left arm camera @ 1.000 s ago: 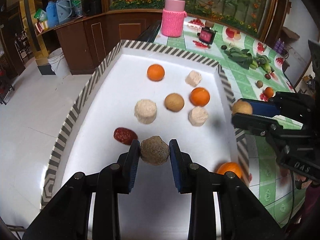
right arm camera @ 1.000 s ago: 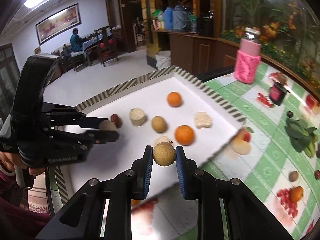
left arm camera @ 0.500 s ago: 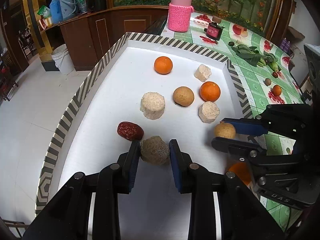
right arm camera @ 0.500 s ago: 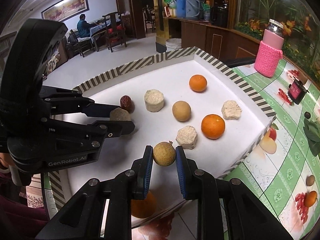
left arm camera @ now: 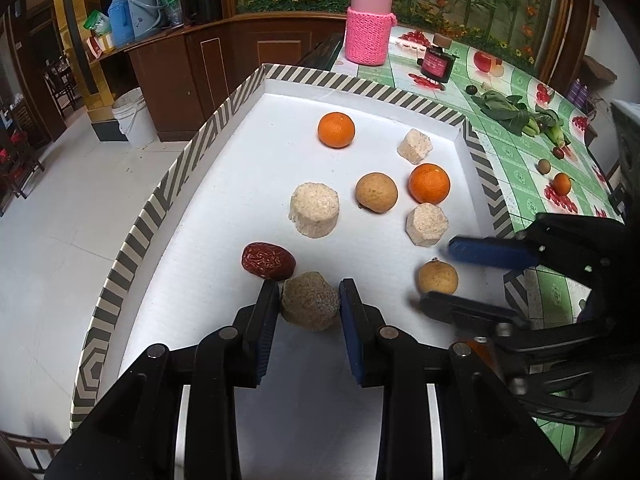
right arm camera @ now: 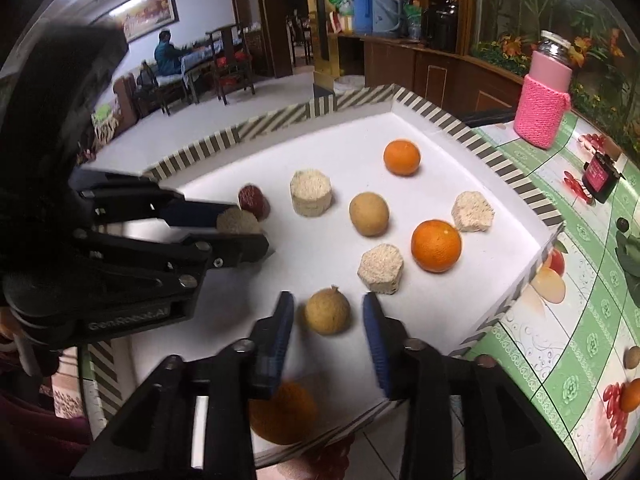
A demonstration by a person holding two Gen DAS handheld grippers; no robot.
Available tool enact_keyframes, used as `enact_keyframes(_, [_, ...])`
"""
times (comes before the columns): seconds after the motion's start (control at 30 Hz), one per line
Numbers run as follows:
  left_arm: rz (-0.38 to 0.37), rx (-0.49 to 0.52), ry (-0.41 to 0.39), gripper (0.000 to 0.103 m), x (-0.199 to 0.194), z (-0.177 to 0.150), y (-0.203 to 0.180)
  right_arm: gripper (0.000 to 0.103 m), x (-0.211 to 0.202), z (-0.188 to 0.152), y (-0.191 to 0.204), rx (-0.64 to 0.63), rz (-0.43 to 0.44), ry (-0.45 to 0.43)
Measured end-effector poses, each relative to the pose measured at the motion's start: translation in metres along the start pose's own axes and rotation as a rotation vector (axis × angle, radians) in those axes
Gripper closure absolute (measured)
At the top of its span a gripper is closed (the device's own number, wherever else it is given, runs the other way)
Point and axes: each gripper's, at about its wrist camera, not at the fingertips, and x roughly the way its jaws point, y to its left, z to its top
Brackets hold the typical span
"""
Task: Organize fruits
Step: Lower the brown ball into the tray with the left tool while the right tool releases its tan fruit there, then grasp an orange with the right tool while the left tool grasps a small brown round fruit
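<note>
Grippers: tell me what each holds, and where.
Left gripper pinches the rough lump by its sides. Right gripper holds nothing: its jaws have just been opening, tan fruit loose between them.

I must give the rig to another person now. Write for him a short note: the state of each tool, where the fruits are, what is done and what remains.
Left tool: jaws just eased a little, rough brown lump between the pads, on the tray beside the red date.
Right tool: jaws just opened, tan round fruit released on the tray, free of the pads.
Done: seven other pieces lie in the tray.
Left: release the lump; one orange fruit sits below the right tool.
</note>
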Motion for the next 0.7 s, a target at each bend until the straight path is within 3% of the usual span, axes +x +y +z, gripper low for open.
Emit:
enact_keyframes(0.03, [0.009,0.001,-0.003,0.066,0.000,0.000,0.000,0.061,-0.005,0.000,-0.003,0.012,0.008,-0.014])
enact_keyframes(0.07, [0.013,0.001,-0.007,0.053,-0.001,0.000,0.000,0.060,-0.008,0.000,-0.004,0.019,0.009,-0.022])
enact_keyframes(0.13, [0.018,-0.003,-0.027,0.042,-0.006,0.000,-0.001,0.056,-0.018,-0.001,-0.008,0.026,0.004,-0.042])
enact_keyframes(0.3, [0.031,0.016,-0.069,0.034,-0.017,0.005,-0.010,0.049,-0.045,-0.009,-0.025,0.049,-0.037,-0.095])
enact_keyframes(0.7, [-0.046,0.078,-0.114,0.034,-0.029,0.020,-0.060,0.038,-0.097,-0.055,-0.106,0.221,-0.169,-0.113])
